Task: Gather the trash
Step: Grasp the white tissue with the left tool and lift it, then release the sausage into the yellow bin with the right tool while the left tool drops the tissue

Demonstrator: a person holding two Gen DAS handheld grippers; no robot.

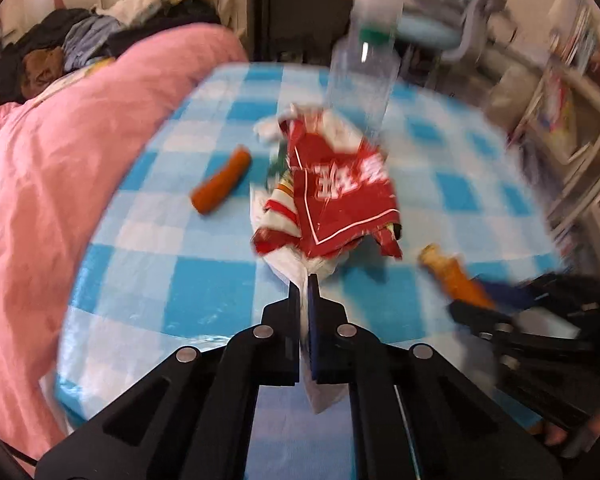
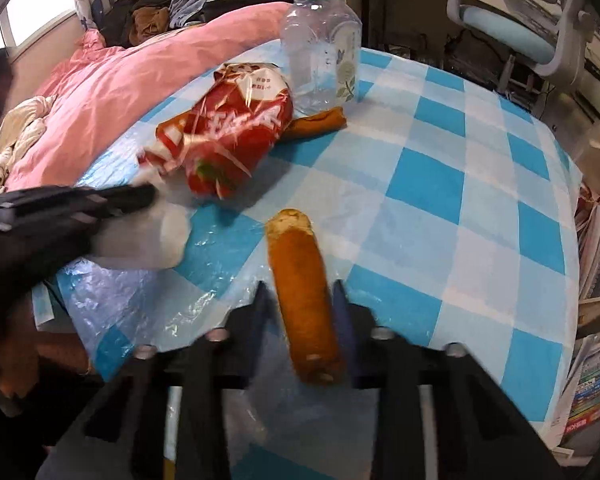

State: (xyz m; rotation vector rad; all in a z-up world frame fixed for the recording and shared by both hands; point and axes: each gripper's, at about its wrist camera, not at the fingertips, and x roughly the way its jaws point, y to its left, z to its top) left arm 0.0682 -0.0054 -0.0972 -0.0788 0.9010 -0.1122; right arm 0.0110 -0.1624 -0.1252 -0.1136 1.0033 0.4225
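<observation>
A: Your right gripper (image 2: 300, 292) has its two black fingers around the near orange-brown fried roll (image 2: 304, 300). Whether the pads press it, I cannot tell; the jaws stand narrow, either side of it. Its long axis runs away from you, the pale bitten end pointing to the far side of the table.

B: And the left?

A: Your left gripper (image 1: 305, 286) is closed tight on the white tail of the crumpled red-and-white plastic snack wrapper (image 1: 336, 196). The wrapper stretches away from the fingertips towards the table's middle.

B: What lies beyond?

A: A second orange-brown roll (image 2: 320, 122) lies crosswise behind the wrapper, just beside the clear plastic bottle with the green label band (image 2: 320, 44), which stands upright near the far edge.

B: The surface?

A: A blue-and-white checked tablecloth (image 2: 440, 184) under a clear plastic film. A pink quilt (image 2: 140, 76) is beside it on your left, dark clothes piled past that, a pale blue chair (image 2: 512, 36) far right, and stacked magazines (image 2: 592, 380) at the right edge.

B: Count?

A: Two rolls, one wrapper, one bottle.
</observation>
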